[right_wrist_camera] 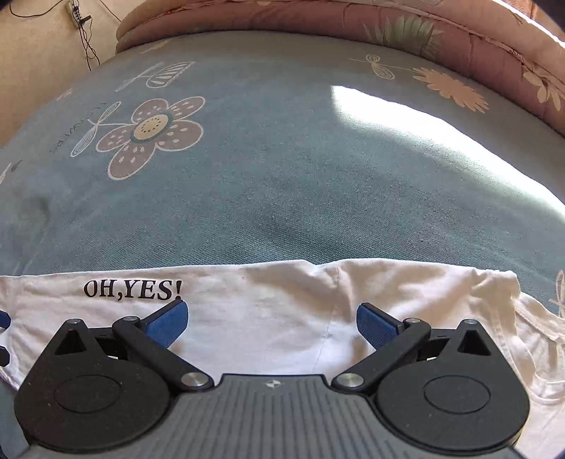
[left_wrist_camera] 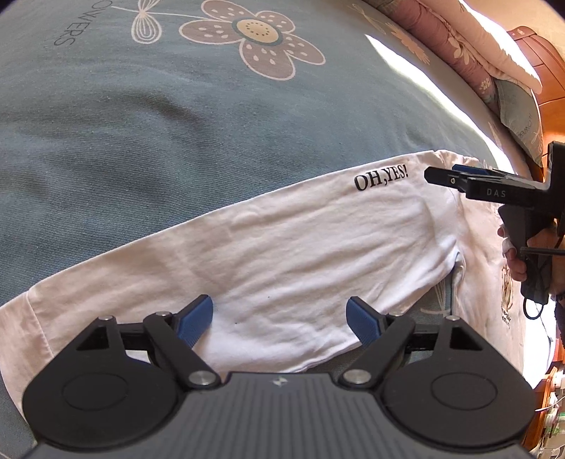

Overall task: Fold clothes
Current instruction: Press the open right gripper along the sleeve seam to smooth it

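Folding step: you held both tools over a white T-shirt (left_wrist_camera: 282, 247) already doubled into a long band, print "OH,YES!" (right_wrist_camera: 132, 290) on top.
Left gripper (left_wrist_camera: 279, 319): jaws spread wide, nothing between the blue pads; last readings differed too little to call it moving. Cloth lay directly beneath and ahead of the fingertips.
Right gripper (right_wrist_camera: 272, 323): jaws spread wide, empty; the print sat just ahead of its left pad, a seam between the pads.
Shirt position: band ran crosswise under both tools, far edge just ahead of the tips; sleeve and hem bunched beyond the right tool's right side.
Technique (judgement): you would do well to pinch all layers at the near edge, both tools level, and lift together so the band does not skew.
Surface: blue bedspread (right_wrist_camera: 282, 176) with flower prints, soft, slightly creased.
Room: pink quilt (right_wrist_camera: 353, 24) ahead; wooden headboard (left_wrist_camera: 543, 88) to the left tool's right; sun patch (right_wrist_camera: 423, 141) ahead.
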Tool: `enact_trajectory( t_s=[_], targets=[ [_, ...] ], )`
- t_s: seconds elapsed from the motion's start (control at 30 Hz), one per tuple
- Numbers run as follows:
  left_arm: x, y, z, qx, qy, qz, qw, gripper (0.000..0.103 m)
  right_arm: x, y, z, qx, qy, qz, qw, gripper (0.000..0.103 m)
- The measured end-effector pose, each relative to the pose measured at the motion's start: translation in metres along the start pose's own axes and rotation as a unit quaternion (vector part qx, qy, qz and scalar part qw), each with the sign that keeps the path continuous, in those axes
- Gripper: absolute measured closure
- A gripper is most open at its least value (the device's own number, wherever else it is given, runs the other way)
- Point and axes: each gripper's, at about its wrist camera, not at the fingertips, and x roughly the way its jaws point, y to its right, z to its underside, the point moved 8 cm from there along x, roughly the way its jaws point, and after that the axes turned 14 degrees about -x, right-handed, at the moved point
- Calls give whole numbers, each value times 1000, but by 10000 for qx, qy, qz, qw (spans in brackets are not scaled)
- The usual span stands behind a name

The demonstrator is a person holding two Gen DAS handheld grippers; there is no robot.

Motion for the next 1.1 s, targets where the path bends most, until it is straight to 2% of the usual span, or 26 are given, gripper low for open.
enact_trajectory(
  t_s=[0.03, 0.1, 0.13, 0.3, 0.33, 0.47, 0.53, 0.6, 0.63, 0.73, 0.9, 1.0, 1.1],
  targets=[
    [0, 0, 0, -11, -11, -7, 10000, 20, 0, 5, -5, 60, 117, 43, 9999, 0],
    [0, 0, -1, -36, -36, -20, 10000, 20, 10, 15, -8, 297, 87, 32, 9995, 0],
    [-1, 0, -1, -39, -52, -14, 10000, 20, 16, 18, -5, 430, -41, -25, 9991, 0],
    [-1, -3, -2, -128, -62, 70, 9999, 20, 10, 16, 18, 285, -488, -14, 9984, 0],
    [-1, -3, -2, -132, -54, 77, 9999, 20, 7, 18, 20, 336, -486, 11, 9983, 0],
    [-1, -2, 0, -100, -13, 105, 9999, 16, 3, 31, 7, 593, -39, 220, 9980, 0],
    [0, 0, 1, -58, -18, 98, 9999, 15, 22, 36, 1, 794, -134, 41, 9967, 0],
    [1, 1, 1, 7, -54, 57, 10000, 15, 32, 40, -9, 582, -16, 346, 9977, 0],
    [1, 1, 1, 6, -63, 57, 10000, 14, 35, 40, -12, 488, -89, 381, 9980, 0],
    [0, 0, 0, -64, -43, 89, 9999, 14, 32, 39, -7, 413, -220, 283, 9985, 0],
    [0, 0, 1, -115, 17, 130, 9998, 14, 11, 30, 28, 436, -405, 213, 9980, 0],
    [1, 1, 1, -71, 30, 129, 9999, 14, 4, 29, 22, 527, -253, 282, 9979, 0],
    [1, 2, 1, -46, 37, 111, 9999, 13, 15, 25, 9, 611, -151, 147, 9979, 0]
  ],
)
